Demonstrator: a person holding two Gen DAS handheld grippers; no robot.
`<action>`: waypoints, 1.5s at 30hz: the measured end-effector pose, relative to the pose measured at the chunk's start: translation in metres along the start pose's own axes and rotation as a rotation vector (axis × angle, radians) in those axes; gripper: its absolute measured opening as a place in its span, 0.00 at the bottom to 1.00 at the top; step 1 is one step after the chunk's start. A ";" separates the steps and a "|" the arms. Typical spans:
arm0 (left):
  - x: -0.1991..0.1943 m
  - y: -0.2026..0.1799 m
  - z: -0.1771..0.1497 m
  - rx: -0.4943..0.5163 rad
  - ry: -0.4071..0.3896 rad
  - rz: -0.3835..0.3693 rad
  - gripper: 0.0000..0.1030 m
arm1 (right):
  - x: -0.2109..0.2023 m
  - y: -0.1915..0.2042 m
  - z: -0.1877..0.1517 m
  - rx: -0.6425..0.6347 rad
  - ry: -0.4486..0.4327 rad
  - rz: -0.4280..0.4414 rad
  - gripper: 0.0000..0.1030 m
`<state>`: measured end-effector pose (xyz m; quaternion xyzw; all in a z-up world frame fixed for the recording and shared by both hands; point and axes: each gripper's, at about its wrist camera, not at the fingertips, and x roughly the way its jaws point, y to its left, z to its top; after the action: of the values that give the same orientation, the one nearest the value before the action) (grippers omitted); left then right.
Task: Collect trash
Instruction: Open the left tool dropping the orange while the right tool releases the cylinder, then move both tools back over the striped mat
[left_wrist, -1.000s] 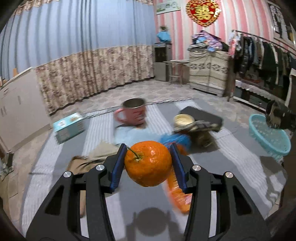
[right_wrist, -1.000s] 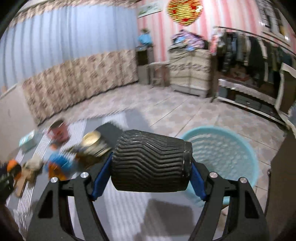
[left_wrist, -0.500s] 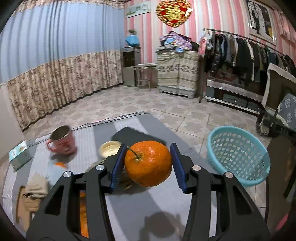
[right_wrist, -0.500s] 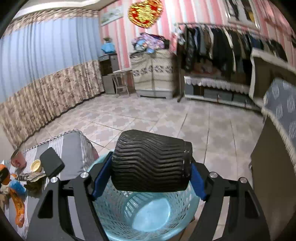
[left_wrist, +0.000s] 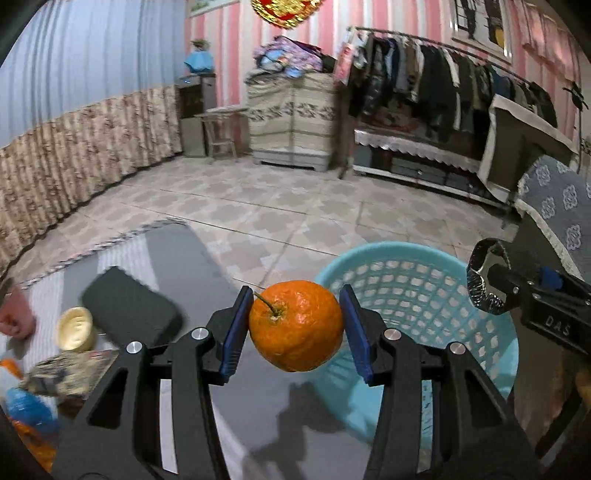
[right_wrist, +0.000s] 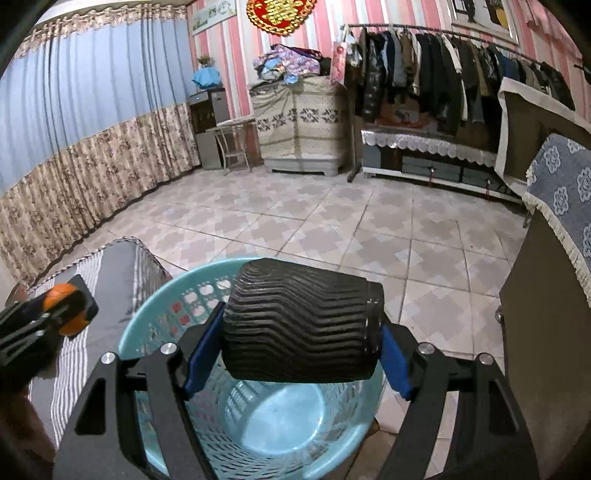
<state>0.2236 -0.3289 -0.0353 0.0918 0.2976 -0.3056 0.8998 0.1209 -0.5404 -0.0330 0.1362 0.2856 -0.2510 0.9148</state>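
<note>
My left gripper (left_wrist: 293, 326) is shut on an orange (left_wrist: 296, 325) with a short stem, held above the grey striped table (left_wrist: 192, 258) just left of a light blue plastic basket (left_wrist: 413, 273). My right gripper (right_wrist: 295, 345) is shut on a black ribbed paper cup (right_wrist: 301, 325), held sideways directly over the open basket (right_wrist: 258, 413). The right gripper with the cup also shows at the right of the left wrist view (left_wrist: 487, 282). The left gripper with the orange shows at the left of the right wrist view (right_wrist: 62, 306).
On the table lie a black pouch (left_wrist: 129, 306), a small cream lid (left_wrist: 75, 328), a crumpled wrapper (left_wrist: 70, 373), a blue item (left_wrist: 27, 408) and a pink mug's edge (left_wrist: 14, 319). The basket stands on the tiled floor (right_wrist: 332, 229). A dark cabinet (right_wrist: 546, 332) stands to the right.
Both grippers have swung right from the cluttered table toward the basket. The right gripper with the cup now hangs over the basket; the left with the orange has come up beside it.
</note>
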 end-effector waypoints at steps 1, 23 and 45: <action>0.009 -0.006 0.000 0.003 0.016 -0.020 0.46 | -0.001 -0.004 -0.001 0.006 -0.001 -0.010 0.72; -0.008 0.023 0.017 -0.016 -0.026 0.116 0.92 | 0.029 0.033 -0.011 -0.040 0.093 0.065 0.72; -0.100 0.100 -0.010 -0.141 -0.078 0.246 0.95 | 0.000 0.054 -0.005 0.008 -0.018 0.079 0.93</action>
<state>0.2158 -0.1959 0.0144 0.0522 0.2695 -0.1747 0.9456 0.1472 -0.4936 -0.0312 0.1489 0.2708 -0.2170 0.9260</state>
